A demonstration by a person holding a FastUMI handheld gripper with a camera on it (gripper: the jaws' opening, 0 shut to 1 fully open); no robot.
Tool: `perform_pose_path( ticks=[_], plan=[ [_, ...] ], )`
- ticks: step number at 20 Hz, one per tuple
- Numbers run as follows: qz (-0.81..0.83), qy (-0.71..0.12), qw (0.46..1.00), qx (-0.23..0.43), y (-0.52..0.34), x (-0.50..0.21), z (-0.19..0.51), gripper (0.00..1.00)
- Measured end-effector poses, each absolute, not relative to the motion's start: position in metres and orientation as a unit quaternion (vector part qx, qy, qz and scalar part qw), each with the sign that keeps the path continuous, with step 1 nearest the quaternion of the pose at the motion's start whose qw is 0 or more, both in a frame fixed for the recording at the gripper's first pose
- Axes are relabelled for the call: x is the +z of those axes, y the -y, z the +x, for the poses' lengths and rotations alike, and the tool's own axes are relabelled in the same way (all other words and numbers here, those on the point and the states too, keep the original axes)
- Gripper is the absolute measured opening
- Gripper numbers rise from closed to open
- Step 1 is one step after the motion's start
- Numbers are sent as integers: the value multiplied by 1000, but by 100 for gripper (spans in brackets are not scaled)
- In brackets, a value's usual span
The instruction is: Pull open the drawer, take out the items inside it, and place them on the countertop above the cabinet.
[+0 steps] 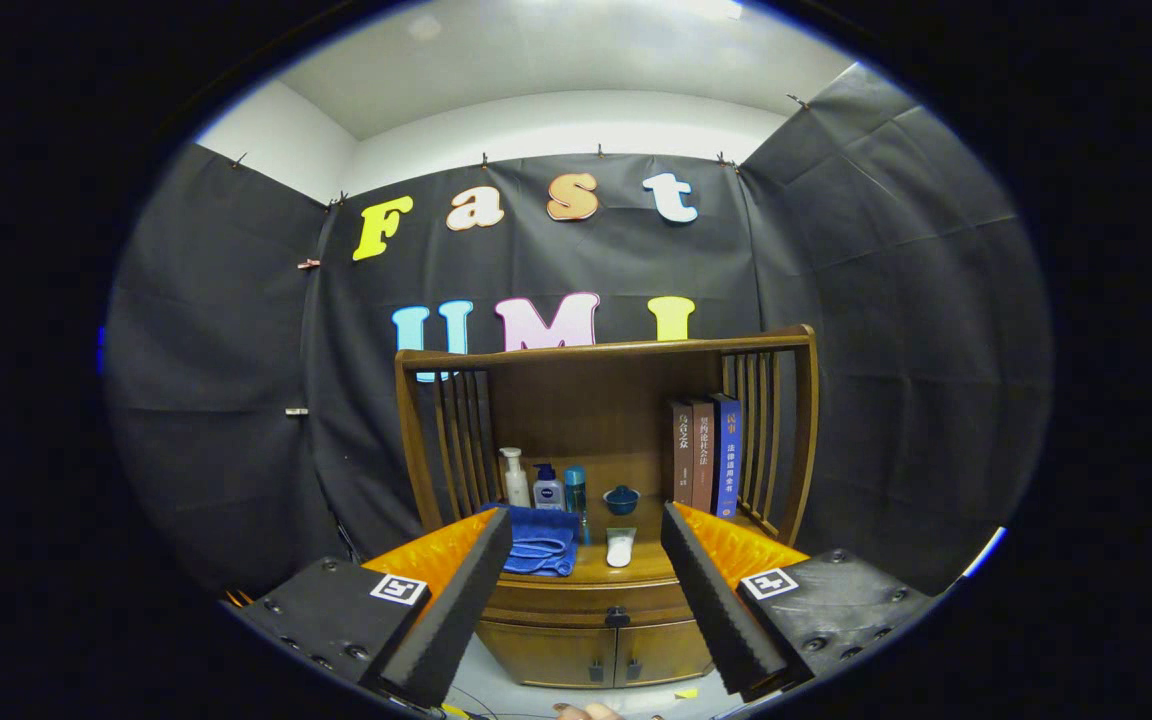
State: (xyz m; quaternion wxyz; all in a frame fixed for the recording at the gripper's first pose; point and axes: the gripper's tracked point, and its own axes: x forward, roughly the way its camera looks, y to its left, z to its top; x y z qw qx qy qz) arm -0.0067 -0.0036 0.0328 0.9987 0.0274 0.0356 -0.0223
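The drawer (pixel 591 598) sits shut under the bench (pixel 626 570) of the wooden cabinet (pixel 601 480), its long axis running side to side, front facing the tool (pixel 586 525). The tool hangs open and empty, well short of it, fingers spread to either side. On the bench: a folded blue towel (pixel 539 542) draping the front edge, a white item (pixel 619 548), bottles (pixel 544 485), a blue lidded cup (pixel 621 499), and upright books (pixel 706 455). Two doors (pixel 601 652) lie below.

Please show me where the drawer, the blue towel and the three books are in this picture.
drawer (pixel 586 598): gripper view, on its shut wooden front, between the open gripper (pixel 586 600) fingers.
blue towel (pixel 541 545): gripper view, on its folded top.
books (pixel 704 455): gripper view, on the middle spine.
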Motion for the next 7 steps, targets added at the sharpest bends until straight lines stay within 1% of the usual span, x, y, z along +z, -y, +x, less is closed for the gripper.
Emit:
perform_pose_path(
  ticks=[7],
  plan=[
    [26,-38,999,-24,5,31,-6,98]
  ],
)
